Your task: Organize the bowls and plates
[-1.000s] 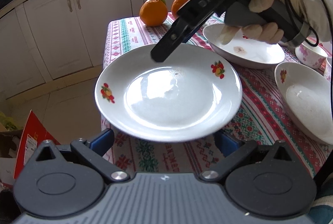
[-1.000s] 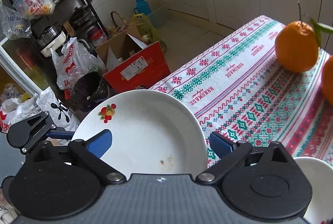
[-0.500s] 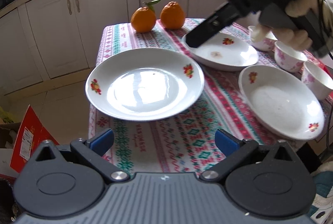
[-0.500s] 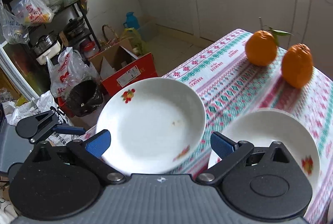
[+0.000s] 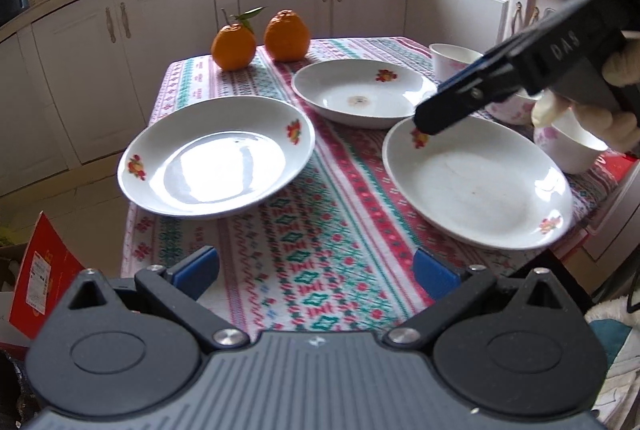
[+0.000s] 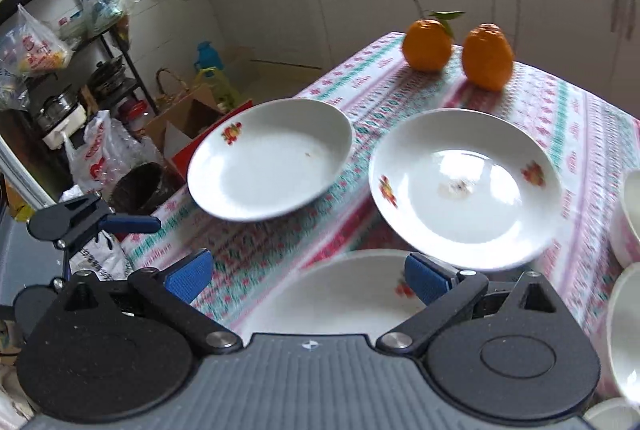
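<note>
1. Plates: three white ones with fruit decals sit on the table. The left plate (image 5: 218,172) overhangs the table's left edge, the far plate (image 5: 362,92) has a brown smear at its centre, and the near plate (image 5: 478,182) lies at the right edge.
2. Small bowls with pink flowers (image 5: 568,146) stand just beyond the near plate, on the right side of the table.
3. Tablecloth (image 5: 320,242): woven bands of red, green and white cover the table and hang over its edges.
4. Two oranges (image 5: 260,40) stand side by side at the far end, one with a green leaf.
5. Left gripper (image 5: 316,272): its blue pads are spread wide and hold nothing, low over the cloth's near edge.
6. Right gripper (image 6: 308,276): also spread wide and empty, above the near plate's far rim; the right view is motion-blurred.
7. Room: white cabinets (image 5: 160,30) run along the back wall under a counter crowded with bottles and utensils.
8. Floor to the left of the table: a red carton (image 5: 38,270), and in the right view a metal rack (image 6: 84,70) with pots and plastic bags.
</note>
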Demonstrator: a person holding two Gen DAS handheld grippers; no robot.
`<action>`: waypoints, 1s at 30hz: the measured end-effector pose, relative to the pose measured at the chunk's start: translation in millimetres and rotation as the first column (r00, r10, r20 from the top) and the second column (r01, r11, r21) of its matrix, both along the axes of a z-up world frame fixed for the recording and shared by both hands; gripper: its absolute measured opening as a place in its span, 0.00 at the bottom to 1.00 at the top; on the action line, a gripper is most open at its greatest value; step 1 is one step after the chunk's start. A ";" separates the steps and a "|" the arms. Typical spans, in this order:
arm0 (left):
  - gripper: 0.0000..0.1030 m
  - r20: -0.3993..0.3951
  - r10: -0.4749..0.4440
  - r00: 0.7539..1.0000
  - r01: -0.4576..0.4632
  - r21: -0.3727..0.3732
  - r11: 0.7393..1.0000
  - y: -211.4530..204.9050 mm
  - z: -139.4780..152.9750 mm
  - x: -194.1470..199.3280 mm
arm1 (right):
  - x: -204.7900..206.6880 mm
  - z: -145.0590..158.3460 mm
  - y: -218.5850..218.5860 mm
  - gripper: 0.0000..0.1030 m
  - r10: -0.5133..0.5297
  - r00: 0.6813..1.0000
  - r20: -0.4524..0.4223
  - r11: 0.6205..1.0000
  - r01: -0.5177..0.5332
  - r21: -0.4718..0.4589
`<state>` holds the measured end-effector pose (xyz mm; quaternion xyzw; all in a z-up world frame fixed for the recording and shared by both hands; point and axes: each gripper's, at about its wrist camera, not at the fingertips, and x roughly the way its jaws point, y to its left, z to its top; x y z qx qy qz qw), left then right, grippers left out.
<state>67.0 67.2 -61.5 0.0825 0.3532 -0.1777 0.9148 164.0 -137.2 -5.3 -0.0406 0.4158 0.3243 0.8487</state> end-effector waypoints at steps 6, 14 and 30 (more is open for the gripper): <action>0.99 0.009 0.004 1.000 -0.004 -0.018 1.000 -12.7 -5.2 -4.1 | -25.8 -0.2 -24.5 1.00 -0.083 0.996 0.033 0.997 0.083 0.003; 0.99 -0.019 -0.079 0.997 0.079 0.022 0.997 -32.6 -12.8 -4.0 | -38.8 -5.6 -49.9 1.00 -0.154 0.987 0.049 0.988 0.155 -0.018; 1.00 -0.064 -0.240 0.969 0.242 0.030 0.970 -62.9 -30.6 12.7 | -15.3 -12.8 -79.7 1.00 -0.227 0.973 -0.050 0.974 0.226 -0.016</action>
